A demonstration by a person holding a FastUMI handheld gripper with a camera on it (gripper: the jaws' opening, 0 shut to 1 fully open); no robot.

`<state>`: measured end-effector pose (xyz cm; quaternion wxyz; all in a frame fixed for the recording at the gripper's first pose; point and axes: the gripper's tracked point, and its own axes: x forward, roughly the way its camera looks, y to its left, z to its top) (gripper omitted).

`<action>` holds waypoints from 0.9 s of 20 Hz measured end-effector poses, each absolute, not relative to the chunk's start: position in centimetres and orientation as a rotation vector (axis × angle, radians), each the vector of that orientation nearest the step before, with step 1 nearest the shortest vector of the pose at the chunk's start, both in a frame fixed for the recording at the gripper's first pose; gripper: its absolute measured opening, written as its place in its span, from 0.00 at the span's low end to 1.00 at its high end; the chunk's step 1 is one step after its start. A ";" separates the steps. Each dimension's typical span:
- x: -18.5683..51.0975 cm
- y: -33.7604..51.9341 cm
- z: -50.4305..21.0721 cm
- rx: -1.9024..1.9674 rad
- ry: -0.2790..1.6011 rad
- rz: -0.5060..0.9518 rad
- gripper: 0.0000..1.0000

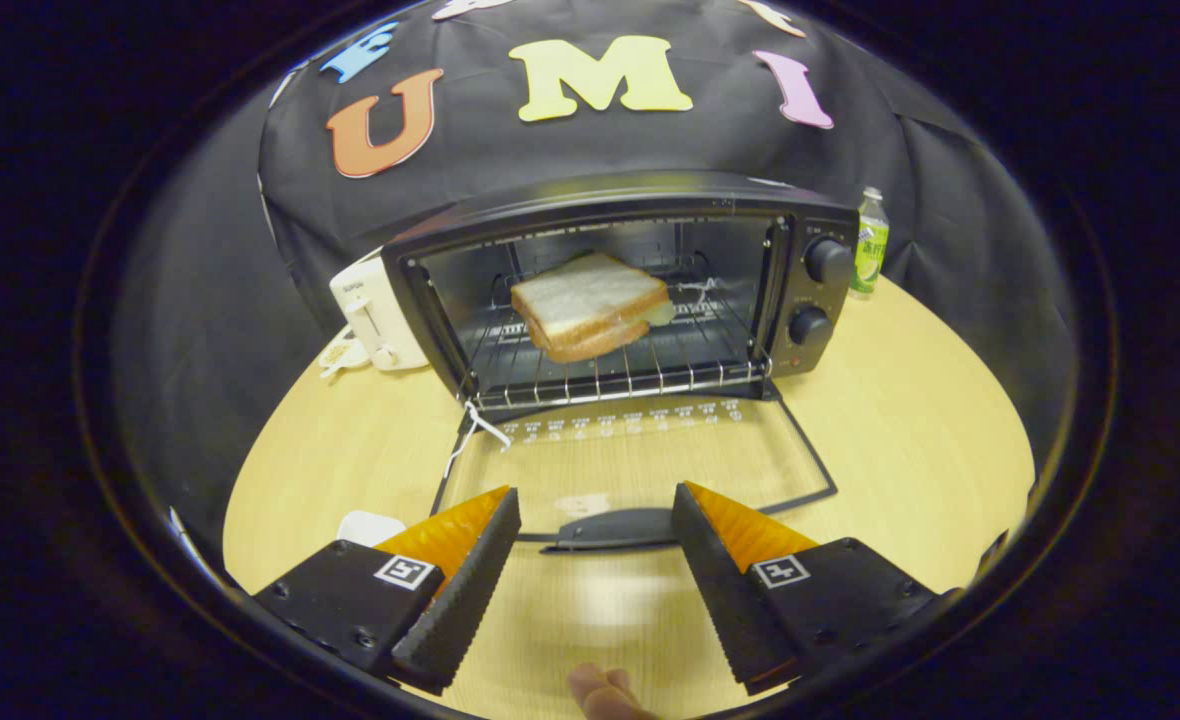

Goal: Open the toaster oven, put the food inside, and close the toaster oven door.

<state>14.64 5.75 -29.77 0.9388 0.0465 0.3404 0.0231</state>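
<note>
Between the wide-open, empty fingers [595,570], just ahead: door handle [610,528], long axis crosswise, door [630,460] flat on tabletop [900,430]. Sandwich [590,305] beyond, on toaster oven [630,280] rack; closing remains

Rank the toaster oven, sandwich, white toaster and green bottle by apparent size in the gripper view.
1. toaster oven
2. sandwich
3. white toaster, partly hidden behind the oven
4. green bottle, farthest back

The open gripper holds nothing.

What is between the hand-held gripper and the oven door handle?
Nothing visible. The open hand-held gripper has its fingers on either side of the handle of the folded-down door, with only bare table around.
</note>
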 end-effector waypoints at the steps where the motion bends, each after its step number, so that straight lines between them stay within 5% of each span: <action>1: 14.0 5.5 -30.0 0.099 0.706 0.044 1.00; 18: 13.4 3.4 -34.8 0.144 0.779 0.003 0.99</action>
